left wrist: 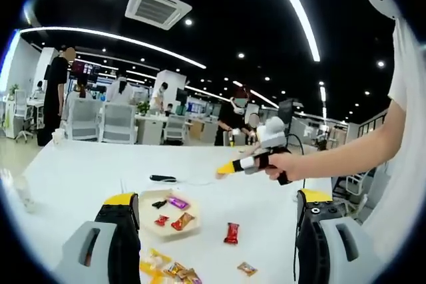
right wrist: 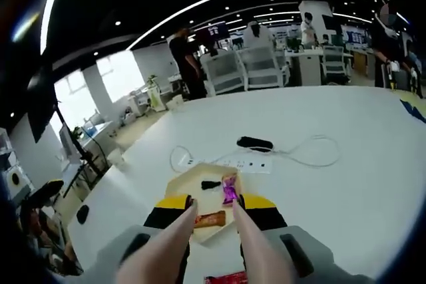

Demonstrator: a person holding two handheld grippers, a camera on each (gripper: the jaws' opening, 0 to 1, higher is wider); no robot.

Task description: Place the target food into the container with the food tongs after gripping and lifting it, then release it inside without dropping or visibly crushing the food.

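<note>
A pale paper plate (left wrist: 150, 221) on the white table holds several wrapped candies, among them a purple one (left wrist: 178, 203) and an orange-brown one (left wrist: 182, 221). My left gripper (left wrist: 216, 197) is wide open above the table with nothing in it. Beyond the plate, a hand holds my right gripper (left wrist: 249, 162) in the air. In the right gripper view, my right gripper (right wrist: 218, 205) is shut on the pinkish food tongs (right wrist: 247, 244). The tong arms are spread over the plate (right wrist: 190, 179), with the orange-brown candy (right wrist: 210, 218) between them and the purple candy (right wrist: 229, 191) at the right tip.
A red candy (left wrist: 231, 233) and a small one (left wrist: 247, 269) lie loose on the table, and a pile of candies (left wrist: 170, 271) lies near my left jaw. A power strip (right wrist: 246, 163), its cable and a black object (right wrist: 255, 143) lie behind the plate. People and chairs stand beyond the table.
</note>
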